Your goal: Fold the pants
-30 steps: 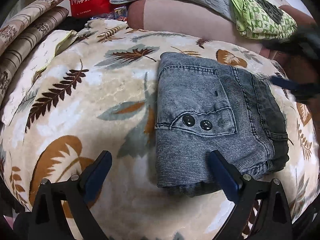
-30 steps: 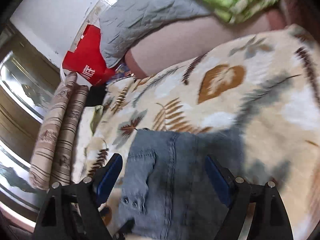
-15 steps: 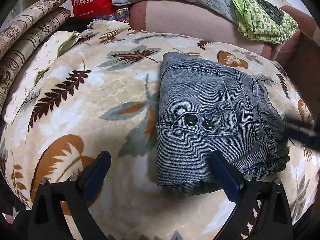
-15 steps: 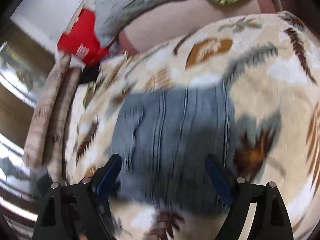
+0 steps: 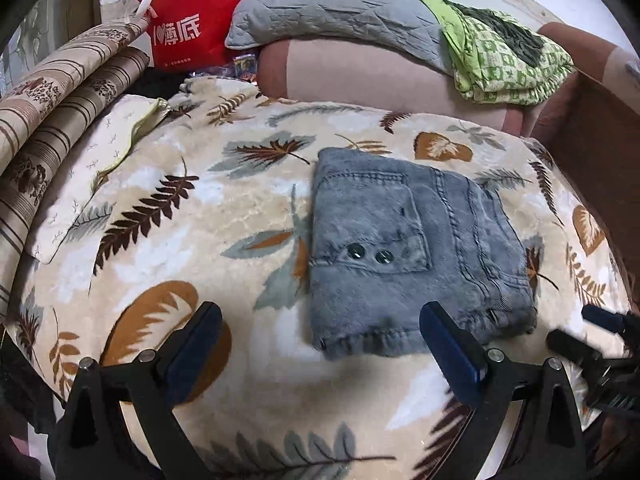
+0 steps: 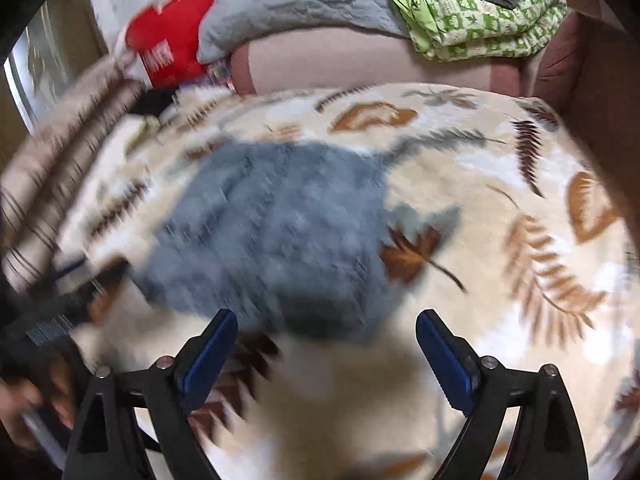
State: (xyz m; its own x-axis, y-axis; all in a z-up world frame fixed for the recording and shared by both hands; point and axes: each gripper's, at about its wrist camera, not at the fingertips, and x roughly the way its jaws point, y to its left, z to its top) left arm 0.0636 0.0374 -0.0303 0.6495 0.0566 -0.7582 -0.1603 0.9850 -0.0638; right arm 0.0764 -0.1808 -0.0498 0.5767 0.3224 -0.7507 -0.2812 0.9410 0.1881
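The left gripper (image 5: 320, 344) has its two blue-padded fingers spread wide apart and holds nothing; it hangs just short of the near hem of the folded grey-blue denim pants (image 5: 404, 248). The right gripper (image 6: 326, 344) is likewise spread and empty, poised near the near edge of the same pants (image 6: 276, 236). The right wrist view is heavily motion-blurred, so whether either pad grazes the cloth there cannot be determined with confidence.

The pants lie as a compact, roughly rectangular bundle, pocket side up with two dark buttons (image 5: 368, 254) showing, resting on the cream plush blanket printed with brown and grey leaves (image 5: 160, 216). Beyond the pants, past their far edge, sit a pink-brown bolster (image 5: 360, 76), a grey quilted pillow (image 5: 340, 12) and a folded green patterned cloth (image 5: 504, 60). A red paper bag (image 5: 192, 32) stands beyond and to the left of the pants.

Judgement: the fold appears complete or nearly so; the step in hand is release and withdrawal. To do it well:

1. Keep both sets of fingers apart so no pad catches a hem.
2. Clear the pants upward or straight back, never sideways across the stack.
3. Inspect the right edge of the pants, where layers sit slightly uneven; square it only if a layer has slipped.
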